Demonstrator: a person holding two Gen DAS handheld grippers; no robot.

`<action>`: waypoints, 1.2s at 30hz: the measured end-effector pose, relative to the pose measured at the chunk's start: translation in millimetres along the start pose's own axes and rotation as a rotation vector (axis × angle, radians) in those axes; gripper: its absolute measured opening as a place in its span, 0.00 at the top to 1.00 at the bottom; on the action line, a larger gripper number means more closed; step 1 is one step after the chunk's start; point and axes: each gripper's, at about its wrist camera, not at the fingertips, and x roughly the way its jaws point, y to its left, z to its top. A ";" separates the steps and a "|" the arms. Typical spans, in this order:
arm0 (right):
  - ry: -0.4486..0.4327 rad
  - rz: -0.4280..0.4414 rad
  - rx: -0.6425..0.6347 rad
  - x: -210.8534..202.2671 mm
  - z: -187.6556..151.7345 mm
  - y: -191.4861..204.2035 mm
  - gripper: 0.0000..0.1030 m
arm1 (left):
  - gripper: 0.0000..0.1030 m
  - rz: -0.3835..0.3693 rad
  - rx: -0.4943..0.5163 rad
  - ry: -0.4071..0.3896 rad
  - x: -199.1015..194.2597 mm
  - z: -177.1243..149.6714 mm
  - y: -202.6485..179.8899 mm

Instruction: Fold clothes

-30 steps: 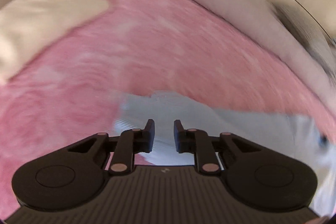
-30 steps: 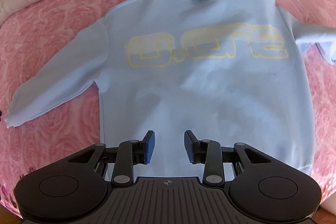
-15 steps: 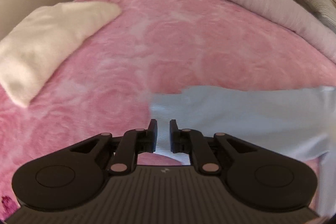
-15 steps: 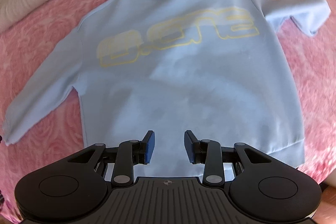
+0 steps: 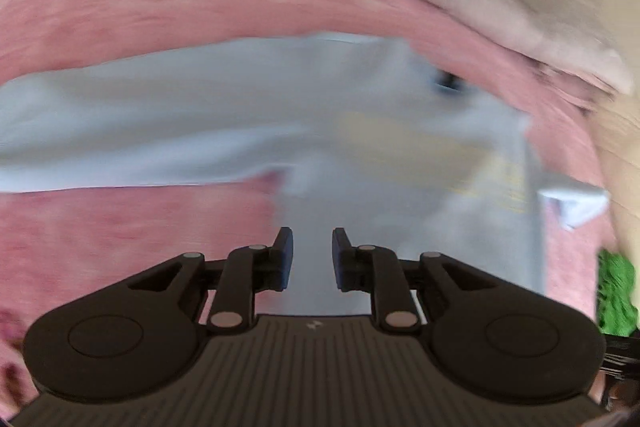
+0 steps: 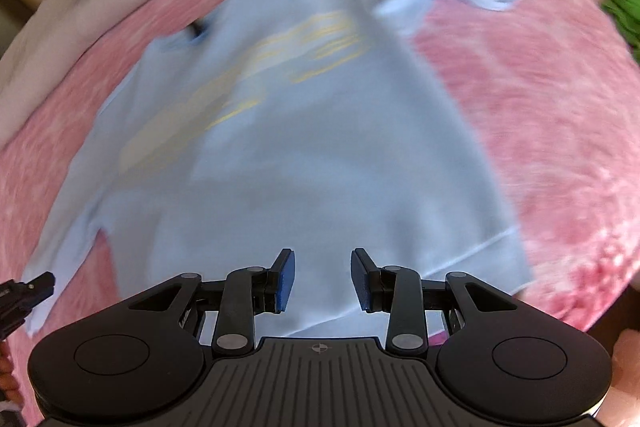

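A light blue sweatshirt with yellow lettering lies flat, front up, on the pink bed cover. Its sleeves spread out to both sides. My right gripper is open and empty, above the hem. In the left wrist view the sweatshirt is blurred; its sleeve runs to the left. My left gripper is open and empty, over the sweatshirt's side near the armpit. The left gripper's edge shows at the far left of the right wrist view.
A grey-beige duvet is bunched along the far edge of the bed; it also shows in the right wrist view. A green cloth lies at the right edge of the bed, also in the left wrist view.
Both views have swung quickly and are blurred. My left gripper has moved from the sleeve cuff toward the body and opened wider. My right gripper has shifted right along the hem, still open.
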 end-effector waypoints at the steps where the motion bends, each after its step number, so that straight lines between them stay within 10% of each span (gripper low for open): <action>1: -0.006 -0.006 0.018 -0.1 7.4 -19.3 0.66 | 0.83 -0.008 0.022 -0.003 2.9 -1.6 -19.0; 16: -0.251 0.189 0.347 38.8 168.9 -306.3 0.66 | 0.82 -0.006 0.004 -0.003 106.2 -29.2 -229.8; 30: -0.293 0.345 0.313 145.0 272.0 -305.0 0.66 | 0.82 0.068 0.031 -0.033 134.5 4.1 -264.4; 32: -0.278 0.347 0.218 144.3 278.1 -293.9 0.97 | 0.82 0.063 0.035 -0.027 138.2 6.9 -268.0; 36: -0.535 0.251 0.123 67.4 259.2 -290.4 0.97 | 0.82 0.054 0.044 -0.015 145.7 12.5 -275.2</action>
